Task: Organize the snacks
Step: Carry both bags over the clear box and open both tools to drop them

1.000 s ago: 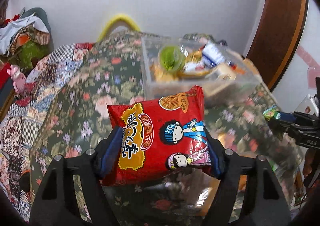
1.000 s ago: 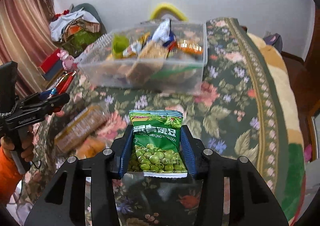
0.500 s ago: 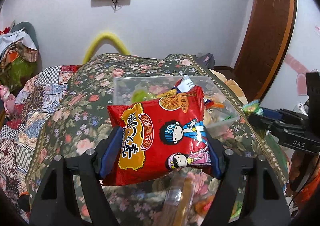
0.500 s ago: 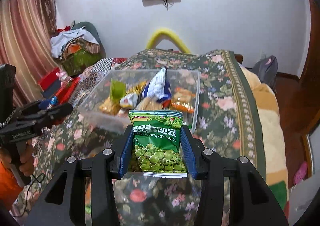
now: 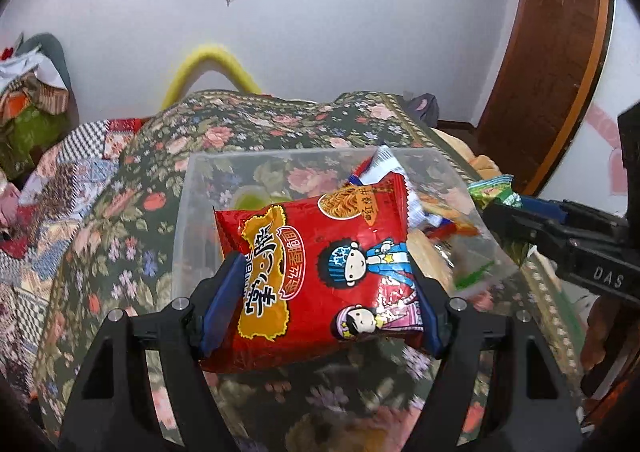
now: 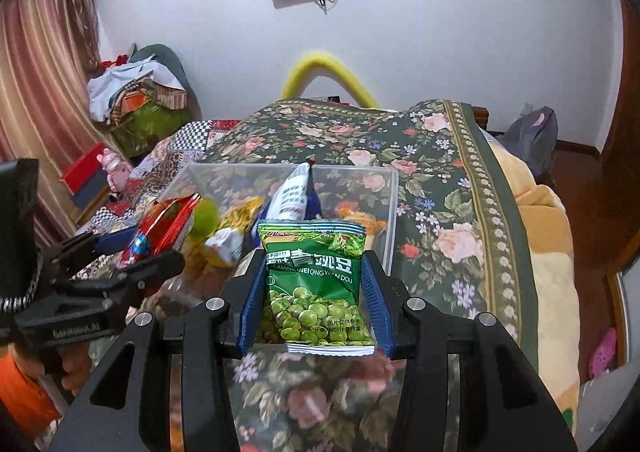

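Left gripper [image 5: 320, 304]: my fingers clamp the red noodle packet [image 5: 320, 276] — held at the clear bin's [image 5: 180, 236] near edge.
Right gripper [image 6: 314, 312]: fingers pinch the green pea packet [image 6: 316, 292] — just near of the bin on the bed [image 6: 440, 220].

Glossy red foil pack [image 5: 320, 272], glossy green pea bag [image 6: 316, 284]; clear smooth plastic bin [image 6: 394, 212] (slightly cloudy); woven floral cloth bedspread [image 6: 440, 180]; matt black plastic gripper [image 6: 314, 316], ribbed blue pads [image 6: 250, 304].

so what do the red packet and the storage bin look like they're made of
Red packet: probably glossy plastic film; it shows bright glare, creases and a crimped edge.
Storage bin: apparently clear rigid plastic; the floral cover shows through its straight walls.
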The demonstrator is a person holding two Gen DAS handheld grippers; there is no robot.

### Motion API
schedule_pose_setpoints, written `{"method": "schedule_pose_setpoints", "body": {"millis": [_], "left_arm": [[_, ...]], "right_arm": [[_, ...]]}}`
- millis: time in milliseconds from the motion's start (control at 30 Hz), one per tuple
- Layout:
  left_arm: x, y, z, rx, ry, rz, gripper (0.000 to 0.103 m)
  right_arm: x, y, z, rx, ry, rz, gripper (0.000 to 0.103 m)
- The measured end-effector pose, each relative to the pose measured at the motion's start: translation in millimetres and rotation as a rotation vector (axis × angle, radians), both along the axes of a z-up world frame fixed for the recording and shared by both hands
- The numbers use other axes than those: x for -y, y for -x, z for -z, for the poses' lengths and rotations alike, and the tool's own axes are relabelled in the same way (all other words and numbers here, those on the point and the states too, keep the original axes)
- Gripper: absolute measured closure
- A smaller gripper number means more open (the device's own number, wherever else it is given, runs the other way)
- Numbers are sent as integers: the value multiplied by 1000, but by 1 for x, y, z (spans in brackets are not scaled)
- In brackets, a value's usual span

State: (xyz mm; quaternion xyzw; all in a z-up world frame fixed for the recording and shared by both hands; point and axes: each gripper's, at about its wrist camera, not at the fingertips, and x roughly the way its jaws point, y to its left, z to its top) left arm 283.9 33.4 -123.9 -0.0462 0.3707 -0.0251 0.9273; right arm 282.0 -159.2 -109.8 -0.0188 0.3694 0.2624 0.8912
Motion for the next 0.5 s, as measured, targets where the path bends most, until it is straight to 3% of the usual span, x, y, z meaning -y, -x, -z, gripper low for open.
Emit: {"method": "schedule_pose_setpoints", "body": {"millis": [333, 500], "left_arm": [[-27, -36, 24, -69, 73, -59, 28], [-20, -34, 28, -49, 27, -50, 28]], "right_arm": [[-17, -36, 9, -27, 42, 27, 60], [-22, -43, 18, -26, 74, 33, 59]]}}
